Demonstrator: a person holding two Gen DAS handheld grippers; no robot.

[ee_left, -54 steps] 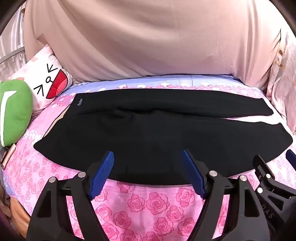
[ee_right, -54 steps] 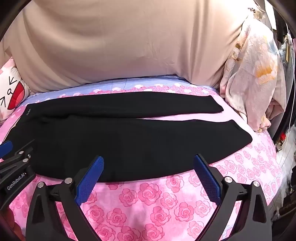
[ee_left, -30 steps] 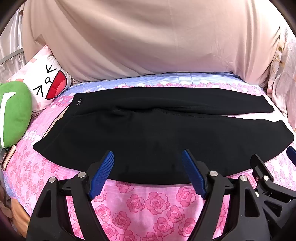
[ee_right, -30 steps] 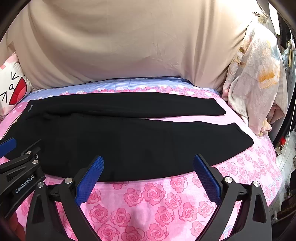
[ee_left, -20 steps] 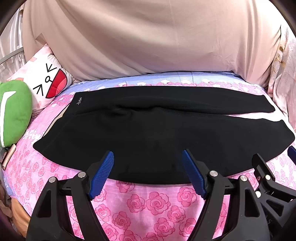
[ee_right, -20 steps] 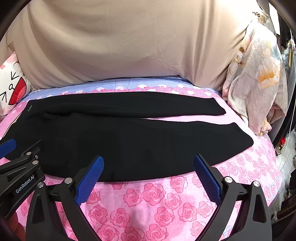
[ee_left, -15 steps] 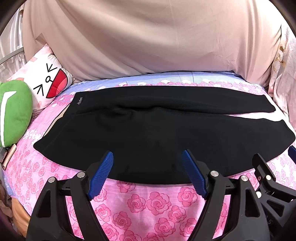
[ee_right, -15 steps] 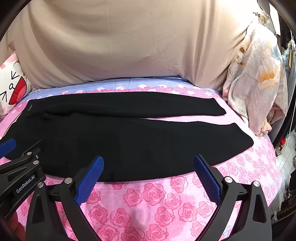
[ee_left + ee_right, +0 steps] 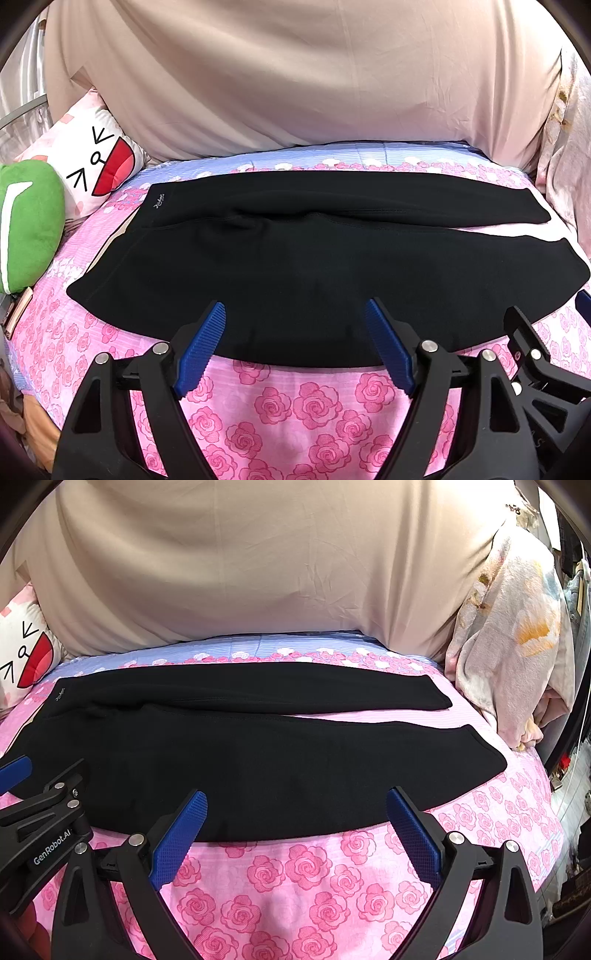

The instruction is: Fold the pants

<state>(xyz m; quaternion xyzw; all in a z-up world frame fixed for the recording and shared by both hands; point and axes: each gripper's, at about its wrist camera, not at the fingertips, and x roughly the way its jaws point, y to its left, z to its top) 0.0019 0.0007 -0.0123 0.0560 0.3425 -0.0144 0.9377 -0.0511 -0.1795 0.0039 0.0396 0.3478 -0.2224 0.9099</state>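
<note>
Black pants (image 9: 314, 266) lie flat across a pink rose-print bedsheet (image 9: 306, 406), waist at the left, the two legs stretching right and slightly apart at the cuffs. They also show in the right wrist view (image 9: 258, 753). My left gripper (image 9: 295, 314) is open and empty, hovering over the pants' near edge. My right gripper (image 9: 295, 801) is open and empty, also at the near edge, further right. Each gripper shows at the edge of the other's view.
A beige sheet (image 9: 295, 85) hangs behind the bed. A white cartoon-face pillow (image 9: 92, 166) and a green cushion (image 9: 29, 221) sit at the left. A bundled floral quilt (image 9: 517, 646) stands at the right. The bed's right edge drops off (image 9: 554, 812).
Both grippers have shifted very slightly; the pants lie as before and the jaws stay open.
</note>
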